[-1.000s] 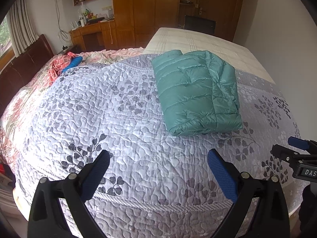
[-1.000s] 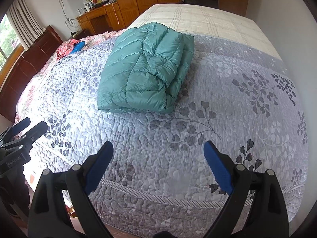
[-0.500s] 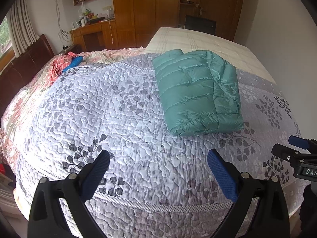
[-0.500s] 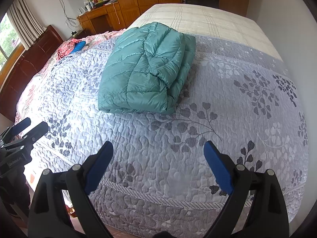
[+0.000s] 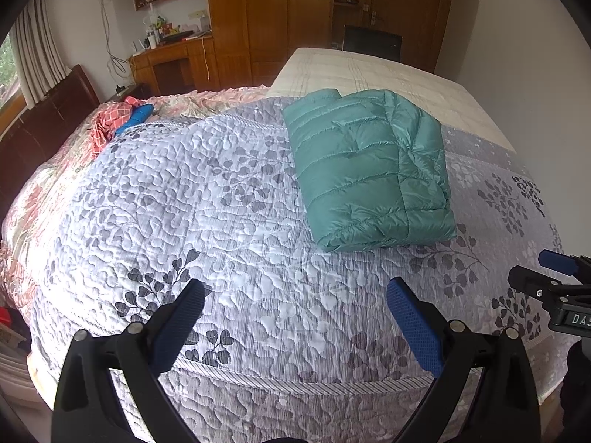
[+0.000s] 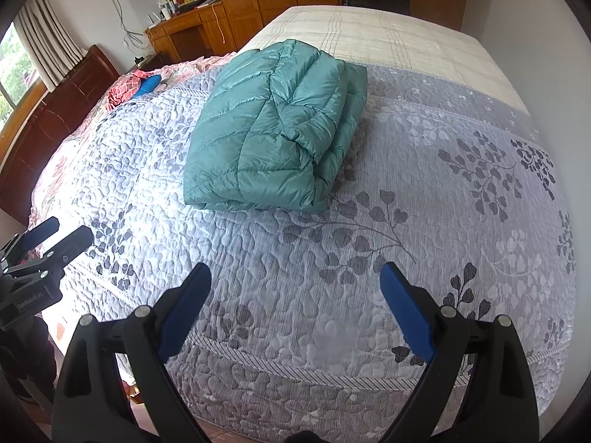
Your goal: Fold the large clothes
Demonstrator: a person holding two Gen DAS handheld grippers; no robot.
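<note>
Teal down jacket folded into a thick rectangular bundle, lying on the grey leaf-print quilt toward the far half of the bed — stitched channels across the top panel, layered folded edges stacked along the right side in the right wrist view. Resting flat, touched by neither tool.

Left gripper held low over the near edge of the quilt, blue pads spread wide apart, nothing between them. Well short of the jacket, with bare quilt in between. Right gripper likewise splayed open above the near hem, blue pads empty, jacket ahead and slightly left. Each tool visible at the margin of the other's view: right gripper at the right edge of the left wrist view, left gripper at the left edge of the right wrist view.

Beyond the quilt, a cream striped bedcover over the far end of the bed. Pink floral sheet along the left side, with a red checked cloth and a blue object just beside it near the dark wooden headboard. Wooden desk and wooden wardrobe against the back wall — cluttered items on the desk too small to identify.
</note>
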